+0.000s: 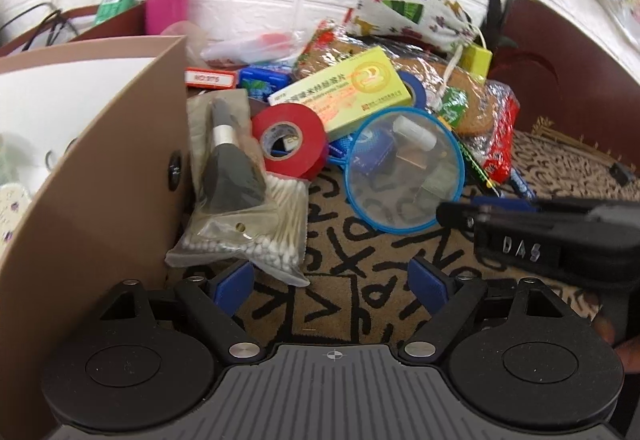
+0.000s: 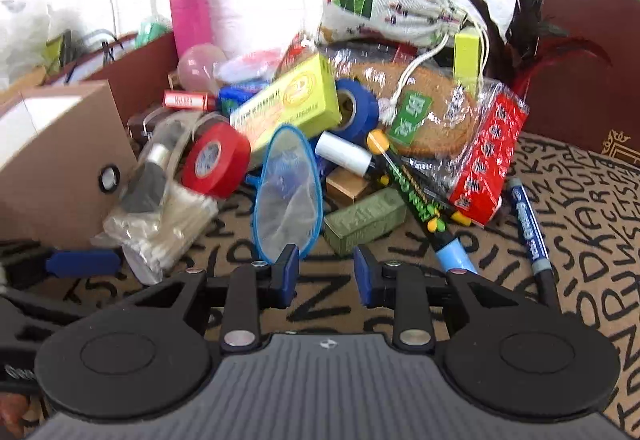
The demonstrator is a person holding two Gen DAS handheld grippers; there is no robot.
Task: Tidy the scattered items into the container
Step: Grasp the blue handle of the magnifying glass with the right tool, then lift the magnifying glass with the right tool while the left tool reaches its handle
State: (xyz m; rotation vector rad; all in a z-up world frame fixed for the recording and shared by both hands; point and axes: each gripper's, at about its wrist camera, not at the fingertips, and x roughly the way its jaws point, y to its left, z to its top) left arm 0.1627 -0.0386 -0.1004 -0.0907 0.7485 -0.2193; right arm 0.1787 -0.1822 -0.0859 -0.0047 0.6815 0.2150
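A heap of small items lies on the lettered carpet (image 2: pixel 580 240). It includes a blue-rimmed mesh net (image 2: pixel 286 192), a red tape roll (image 2: pixel 216 164), a bag of cotton swabs (image 1: pixel 260 224) with a packed brush on top, a yellow-green medicine box (image 1: pixel 344 92) and an olive green block (image 2: pixel 364 220). The brown cardboard container (image 1: pixel 100 168) stands at the left. My left gripper (image 1: pixel 332 286) is open over bare carpet, just short of the swab bag. My right gripper (image 2: pixel 326 276) is open with a narrow gap, nothing between its pads, and its left finger is beside the net's near rim.
A red biscuit packet (image 2: pixel 488 156), a blue marker (image 2: pixel 530 224), a drawstring cloth bag (image 2: pixel 384 12), a pink bottle (image 2: pixel 190 16) and feathers (image 2: pixel 524 28) sit farther back. A dark red panel (image 2: pixel 580 52) bounds the right. In the left wrist view the right gripper's body (image 1: pixel 540 236) juts in.
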